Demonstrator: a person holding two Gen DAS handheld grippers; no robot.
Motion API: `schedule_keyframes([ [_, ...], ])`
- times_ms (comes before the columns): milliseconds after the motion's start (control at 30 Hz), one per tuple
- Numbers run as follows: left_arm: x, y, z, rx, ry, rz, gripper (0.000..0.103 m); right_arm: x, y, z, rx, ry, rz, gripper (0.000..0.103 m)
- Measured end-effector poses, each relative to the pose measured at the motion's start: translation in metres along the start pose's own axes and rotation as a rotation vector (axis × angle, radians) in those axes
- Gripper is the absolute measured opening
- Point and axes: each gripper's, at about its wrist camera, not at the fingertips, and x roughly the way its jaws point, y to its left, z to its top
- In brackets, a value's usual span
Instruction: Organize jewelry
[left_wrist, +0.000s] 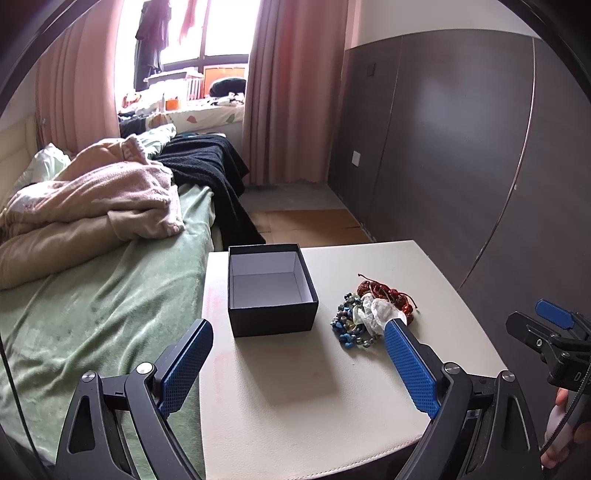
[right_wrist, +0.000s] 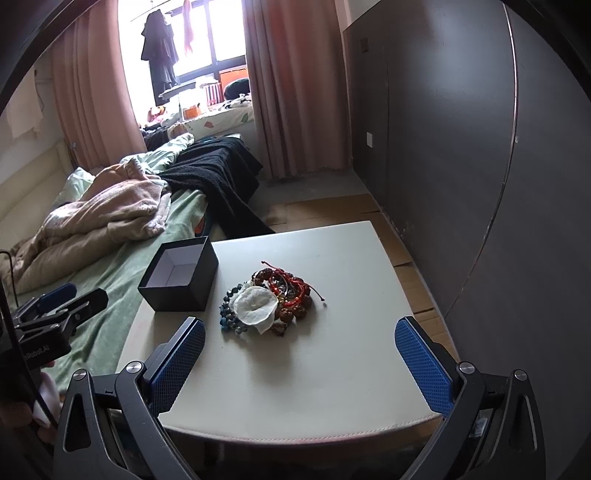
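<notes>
- Left wrist view: the left gripper (left_wrist: 297, 332) is held wide open with nothing between its blue pads, low over the near part of the white table (left_wrist: 295, 406).
- The open black box (left_wrist: 271, 290) is seen straight ahead, near the table's left edge beside the bed (left_wrist: 92, 314); its inside appears empty.
- The jewelry pile (left_wrist: 371, 308) lies ahead and to the right, just beyond the right pad's tip; whether they touch cannot be told.
- The right gripper (left_wrist: 546, 325) is seen at the far right, off the table edge.
- Right wrist view: the right gripper (right_wrist: 299, 338) is likewise spread wide and empty.
- The jewelry pile (right_wrist: 269, 301) is centred straight ahead, so this gripper is judged better lined up.
- The pile's long axis runs left to right, its blue beads nearest the black box (right_wrist: 179, 275).
- Bare tabletop (right_wrist: 295, 376) is left in front for the approach; right of the pile there is open room too.
</notes>
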Motion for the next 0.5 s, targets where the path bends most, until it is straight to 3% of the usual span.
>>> schedule_keyframes([
  [500,0.002,-0.009,-0.001,0.016,-0.005,0.001,0.094,0.0,-0.002,0.0,0.007,-0.002,-0.004,0.103],
])
